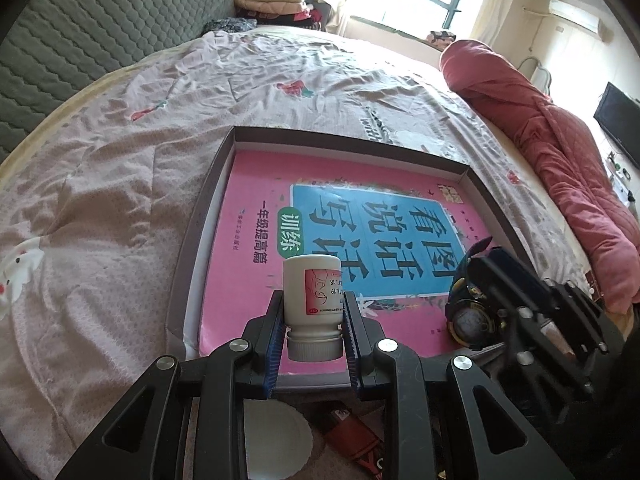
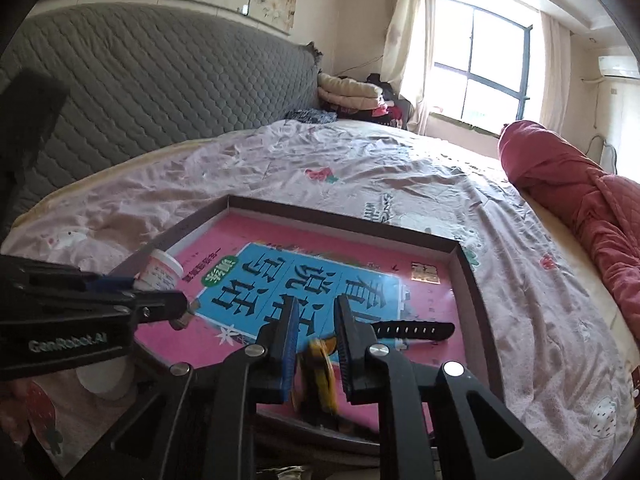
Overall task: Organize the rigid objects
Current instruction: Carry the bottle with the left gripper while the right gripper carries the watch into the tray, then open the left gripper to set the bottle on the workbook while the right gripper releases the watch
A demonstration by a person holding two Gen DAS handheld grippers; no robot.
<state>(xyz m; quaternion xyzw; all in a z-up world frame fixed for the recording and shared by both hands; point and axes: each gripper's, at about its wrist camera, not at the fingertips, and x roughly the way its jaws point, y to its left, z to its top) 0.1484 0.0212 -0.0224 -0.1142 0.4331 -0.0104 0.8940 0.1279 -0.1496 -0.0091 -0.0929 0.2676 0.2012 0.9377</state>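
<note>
Left wrist: ribbed blue fingers (image 1: 351, 328) clamp a smooth white cylindrical bottle (image 1: 311, 300).

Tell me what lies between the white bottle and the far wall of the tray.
Only the pink book lying flat in the tray; nothing stands between it and the white bottle, per the left wrist view.

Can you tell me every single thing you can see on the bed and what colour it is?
Box lid tray: one, brown rim, on the bedsheet.
Book: one, pink with blue panel, lying flat in the tray.
Pill bottle: one, white, pink label, upside down between the left jaws.
Watch: one, black and yellow, between the right jaws, strap lying over the book.
Bedsheet: one, pale pink, wrinkled.
Quilt: one, red, rolled along the bed's right edge.
Headboard: one, grey, quilted.
Left gripper: black, blue pads.
Right gripper: black, blue pads.
</note>
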